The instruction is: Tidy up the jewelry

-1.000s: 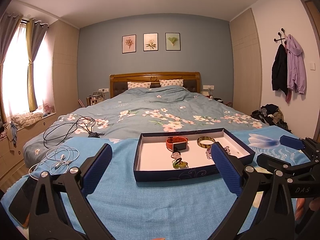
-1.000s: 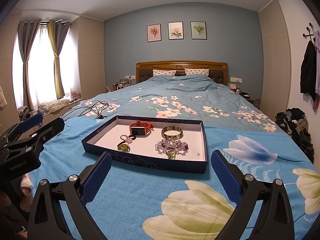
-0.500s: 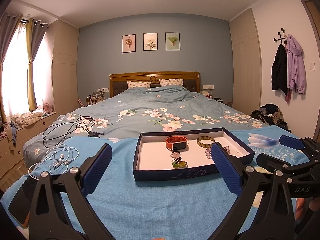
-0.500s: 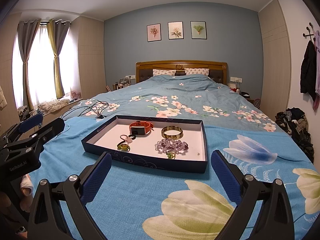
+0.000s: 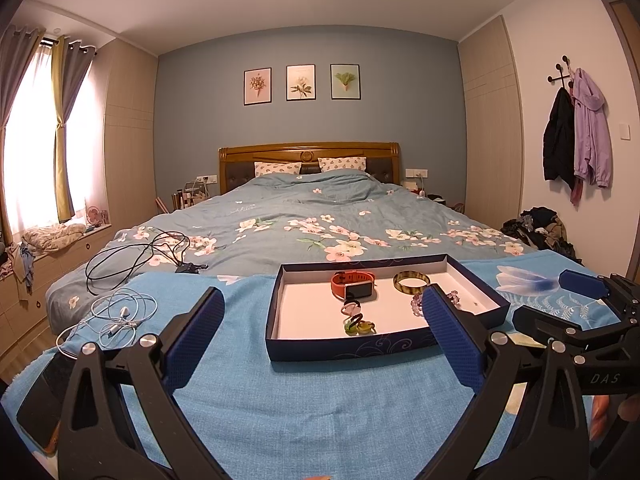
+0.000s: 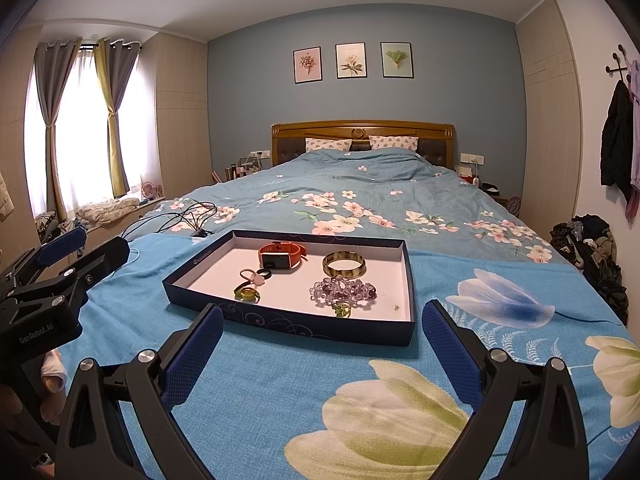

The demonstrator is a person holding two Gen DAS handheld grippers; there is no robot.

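Note:
A dark blue shallow box (image 6: pixel 304 326) (image 5: pixel 344 350) with a white floor lies on the blue bedspread. In it are an orange-strapped watch (image 6: pixel 280 258) (image 5: pixel 354 285), a gold-green bangle (image 6: pixel 344 264) (image 5: pixel 411 281), a purple bead bracelet (image 6: pixel 343 289), a green ring (image 6: pixel 342 310), a pink hair tie (image 6: pixel 254 277) and a yellow-green piece (image 6: pixel 247 294) (image 5: pixel 360 326). My left gripper (image 5: pixel 320 334) is open, just short of the box's near wall. My right gripper (image 6: pixel 320 344) is open too, empty, in front of the box.
White earphones (image 5: pixel 120 314) and a black cable (image 5: pixel 136 256) lie on the bed to the left. A dark phone (image 5: pixel 40 400) rests at the bedspread's left edge. Clothes pile (image 6: pixel 592 248) on the floor at right. The floral quilt stretches behind the box.

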